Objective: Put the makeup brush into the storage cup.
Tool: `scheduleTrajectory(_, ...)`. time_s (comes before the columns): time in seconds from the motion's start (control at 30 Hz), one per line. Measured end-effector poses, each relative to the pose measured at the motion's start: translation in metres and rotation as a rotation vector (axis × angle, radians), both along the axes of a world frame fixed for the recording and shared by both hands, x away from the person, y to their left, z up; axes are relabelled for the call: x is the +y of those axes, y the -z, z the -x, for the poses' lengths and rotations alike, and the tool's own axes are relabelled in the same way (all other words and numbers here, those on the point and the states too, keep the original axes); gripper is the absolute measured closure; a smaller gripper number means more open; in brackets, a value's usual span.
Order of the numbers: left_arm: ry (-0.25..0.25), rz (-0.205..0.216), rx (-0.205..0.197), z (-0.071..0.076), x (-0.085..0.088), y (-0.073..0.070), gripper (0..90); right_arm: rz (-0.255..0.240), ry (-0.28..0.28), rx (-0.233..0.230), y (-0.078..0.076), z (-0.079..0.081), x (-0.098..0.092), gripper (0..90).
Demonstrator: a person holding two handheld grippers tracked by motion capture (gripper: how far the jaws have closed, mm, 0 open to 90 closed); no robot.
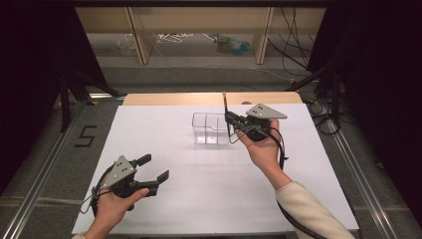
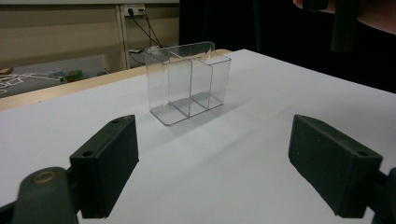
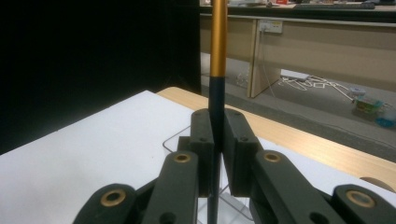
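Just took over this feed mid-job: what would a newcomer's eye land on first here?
First, the right claw, shut on a slim black and gold stick held upright at the right edge of the clear divided box on the far middle of the white table. Next, the left claw, open and holding nothing, low at the near left.

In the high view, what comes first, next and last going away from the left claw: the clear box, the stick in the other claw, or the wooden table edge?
1. Clear plastic divided box, mid-table, up and right of the open left claw.
2. Thin black and gold stick, upright in the right claw, just past the box's right side.
3. Wooden table edge, at the far end.
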State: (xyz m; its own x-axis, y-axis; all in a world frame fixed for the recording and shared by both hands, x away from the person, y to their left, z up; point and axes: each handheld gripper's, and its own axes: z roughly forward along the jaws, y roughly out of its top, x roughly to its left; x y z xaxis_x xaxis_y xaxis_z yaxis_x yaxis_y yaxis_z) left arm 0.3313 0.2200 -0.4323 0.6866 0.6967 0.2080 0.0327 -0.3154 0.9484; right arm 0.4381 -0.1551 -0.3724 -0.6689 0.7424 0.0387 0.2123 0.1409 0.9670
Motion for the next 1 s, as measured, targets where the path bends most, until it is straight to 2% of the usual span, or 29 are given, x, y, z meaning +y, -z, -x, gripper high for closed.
scheduleTrajectory(0.03,0.012,0.008,-0.010,-0.0014,-0.0003,0.0006,15.6,-0.001,0.000,0.001,-0.0001,-0.0001,0.0002,83.7)
scheduleTrajectory(0.13,0.006,0.004,-0.005,-0.0006,-0.0002,0.0003,15.6,0.000,-0.002,0.007,-0.0005,-0.0003,0.0009,83.7)
scheduleTrajectory(0.17,0.012,0.008,-0.010,-0.0013,-0.0004,0.0006,15.6,-0.009,-0.007,0.032,-0.0007,0.0008,0.0020,83.7)
scheduleTrajectory(0.2,0.011,0.008,-0.009,-0.0012,-0.0004,0.0005,15.6,-0.008,-0.006,0.028,-0.0008,0.0004,0.0021,83.7)
scheduleTrajectory(0.23,0.000,-0.001,0.001,0.0001,0.0000,0.0000,15.6,-0.001,-0.003,0.002,-0.0007,-0.0010,0.0016,83.7)
scheduleTrajectory(0.27,0.001,0.000,0.000,0.0000,0.0000,0.0000,15.6,-0.010,-0.008,0.031,-0.0009,0.0003,0.0025,83.7)
scheduleTrajectory(0.33,0.001,0.000,0.000,-0.0001,0.0000,0.0000,15.6,-0.001,-0.001,-0.002,-0.0007,-0.0019,0.0021,83.7)
scheduleTrajectory(0.5,0.001,-0.001,0.000,-0.0001,-0.0002,0.0001,15.6,-0.009,0.002,0.002,-0.0013,-0.0021,0.0022,83.7)
scheduleTrajectory(0.53,0.000,-0.001,0.000,-0.0001,-0.0002,0.0001,15.6,-0.012,-0.001,0.021,-0.0016,-0.0015,0.0025,83.7)
scheduleTrajectory(0.83,0.001,0.000,0.000,-0.0002,-0.0001,0.0001,15.6,-0.008,0.000,0.001,-0.0018,-0.0043,0.0041,83.7)
scheduleTrajectory(0.87,0.001,0.000,0.001,-0.0001,-0.0001,0.0002,15.6,-0.016,-0.005,0.026,-0.0021,-0.0032,0.0049,83.7)
scheduleTrajectory(0.93,0.001,0.000,0.000,-0.0001,-0.0001,0.0000,15.6,-0.007,-0.004,-0.002,-0.0020,-0.0050,0.0050,83.7)
scheduleTrajectory(0.97,0.002,0.000,0.000,-0.0001,-0.0002,0.0001,15.6,-0.014,-0.006,0.022,-0.0022,-0.0041,0.0059,83.7)
scheduleTrajectory(1.0,0.002,0.000,0.001,0.0000,-0.0002,0.0001,15.6,-0.013,-0.006,0.021,-0.0021,-0.0043,0.0061,83.7)
